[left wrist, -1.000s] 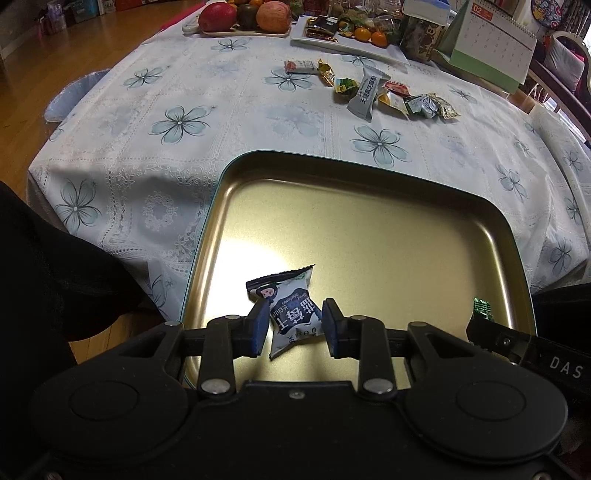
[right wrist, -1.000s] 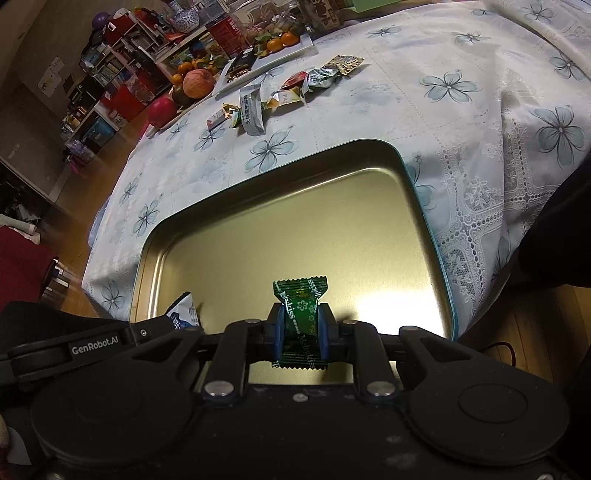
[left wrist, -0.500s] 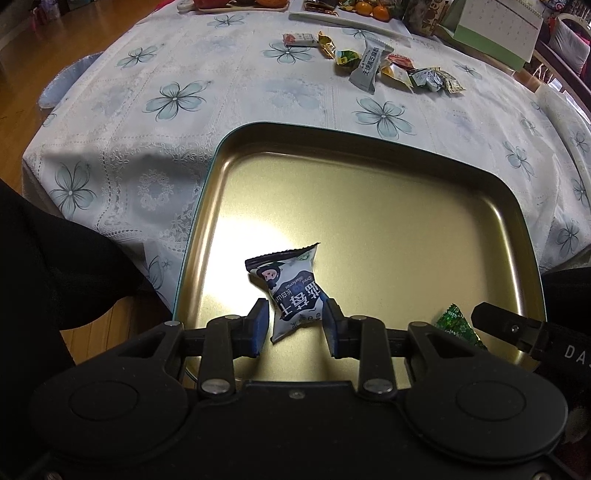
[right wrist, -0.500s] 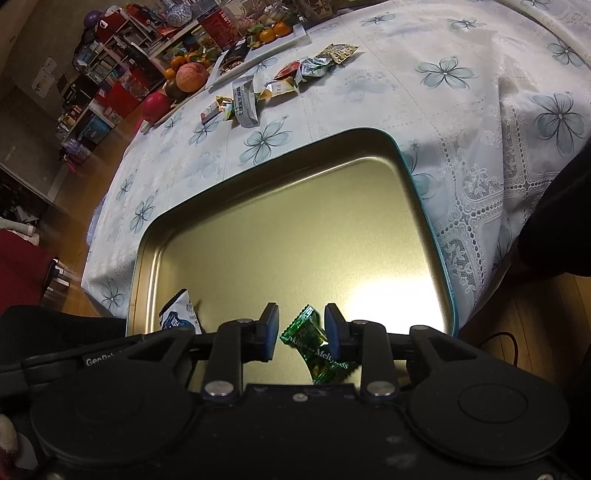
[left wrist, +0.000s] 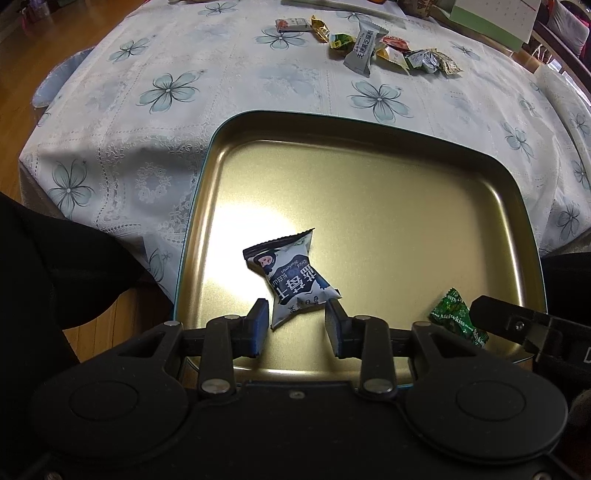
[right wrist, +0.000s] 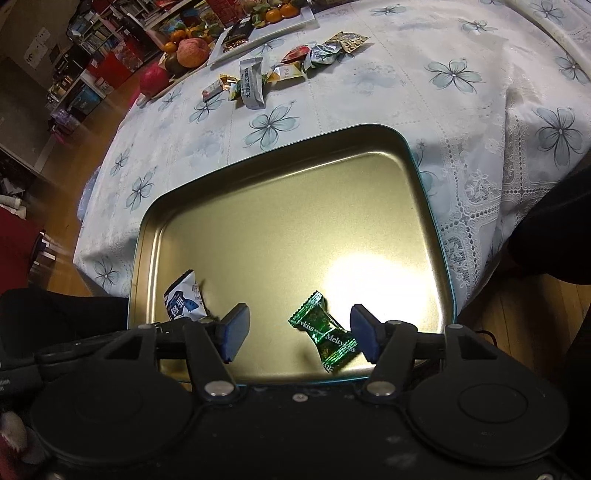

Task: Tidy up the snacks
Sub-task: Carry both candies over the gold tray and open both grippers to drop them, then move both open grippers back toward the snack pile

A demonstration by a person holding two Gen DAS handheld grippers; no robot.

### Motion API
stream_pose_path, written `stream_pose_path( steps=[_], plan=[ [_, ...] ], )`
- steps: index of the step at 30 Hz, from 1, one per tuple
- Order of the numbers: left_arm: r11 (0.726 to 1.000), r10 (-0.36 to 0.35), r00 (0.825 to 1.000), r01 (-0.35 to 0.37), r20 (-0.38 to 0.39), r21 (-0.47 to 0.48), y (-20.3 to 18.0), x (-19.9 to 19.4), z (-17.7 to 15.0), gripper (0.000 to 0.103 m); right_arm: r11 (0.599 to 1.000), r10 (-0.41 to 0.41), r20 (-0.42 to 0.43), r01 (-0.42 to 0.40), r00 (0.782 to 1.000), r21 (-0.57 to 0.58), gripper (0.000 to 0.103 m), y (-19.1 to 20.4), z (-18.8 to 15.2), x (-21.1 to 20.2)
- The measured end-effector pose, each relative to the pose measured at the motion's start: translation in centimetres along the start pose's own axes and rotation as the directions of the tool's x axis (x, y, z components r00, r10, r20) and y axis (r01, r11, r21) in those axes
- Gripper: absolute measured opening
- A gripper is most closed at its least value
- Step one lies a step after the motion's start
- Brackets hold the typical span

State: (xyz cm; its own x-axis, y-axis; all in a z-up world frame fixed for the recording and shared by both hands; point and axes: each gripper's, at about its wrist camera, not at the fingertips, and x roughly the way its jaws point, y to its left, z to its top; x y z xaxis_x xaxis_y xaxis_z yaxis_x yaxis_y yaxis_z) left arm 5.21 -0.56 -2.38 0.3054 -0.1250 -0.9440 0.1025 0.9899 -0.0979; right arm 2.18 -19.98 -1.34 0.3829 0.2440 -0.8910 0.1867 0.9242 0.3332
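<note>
A gold metal tray (left wrist: 369,184) with a teal rim lies on the flowered tablecloth; it also shows in the right wrist view (right wrist: 295,206). A blue and white snack packet (left wrist: 291,277) lies in the tray just ahead of my open left gripper (left wrist: 295,325); the packet also shows in the right wrist view (right wrist: 184,301). A green Meltykiss candy (right wrist: 325,332) lies in the tray between the pads of my open right gripper (right wrist: 299,332). The candy also shows in the left wrist view (left wrist: 458,321).
A row of loose wrapped snacks (left wrist: 369,44) lies on the cloth beyond the tray, also in the right wrist view (right wrist: 280,74). Fruit (right wrist: 192,51) and a white platter (right wrist: 266,26) stand farther back. A green calendar (left wrist: 491,18) stands at the far right. The table edge is near me.
My right gripper opened wide and let go of the green candy, which now lies in the tray. My left gripper opened wider and drew back slightly from the blue packet.
</note>
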Motion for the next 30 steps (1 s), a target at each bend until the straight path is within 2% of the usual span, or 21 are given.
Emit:
stream_pose_path(
  steps=[8, 13, 21, 30],
  plan=[
    [0.996, 0.005, 1.000, -0.003, -0.027, 0.084, -1.3, -0.5, 0.4, 0.043, 0.999, -0.025, -0.092, 0.022, 0.995, -0.030, 0.066, 1.2, 2.1, 0.4],
    [0.991, -0.005, 0.998, 0.012, -0.055, 0.134, -1.9, -1.0, 1.8, 0.043, 0.999, -0.009, -0.147, 0.003, 0.989, -0.043, 0.066, 1.7, 3.8, 0.7],
    [0.995, -0.049, 0.992, 0.058, -0.112, 0.083, -0.9, -1.3, 6.6, 0.043, 0.998, -0.016, -0.212, 0.001, 0.977, -0.068, 0.067, 1.9, 7.9, 1.3],
    [0.997, -0.027, 0.997, 0.033, -0.074, 0.074, -0.2, -1.0, 13.1, 0.043, 0.992, -0.097, -0.241, 0.075, 0.966, -0.100, 0.067, 1.5, 14.4, 3.2]
  ],
)
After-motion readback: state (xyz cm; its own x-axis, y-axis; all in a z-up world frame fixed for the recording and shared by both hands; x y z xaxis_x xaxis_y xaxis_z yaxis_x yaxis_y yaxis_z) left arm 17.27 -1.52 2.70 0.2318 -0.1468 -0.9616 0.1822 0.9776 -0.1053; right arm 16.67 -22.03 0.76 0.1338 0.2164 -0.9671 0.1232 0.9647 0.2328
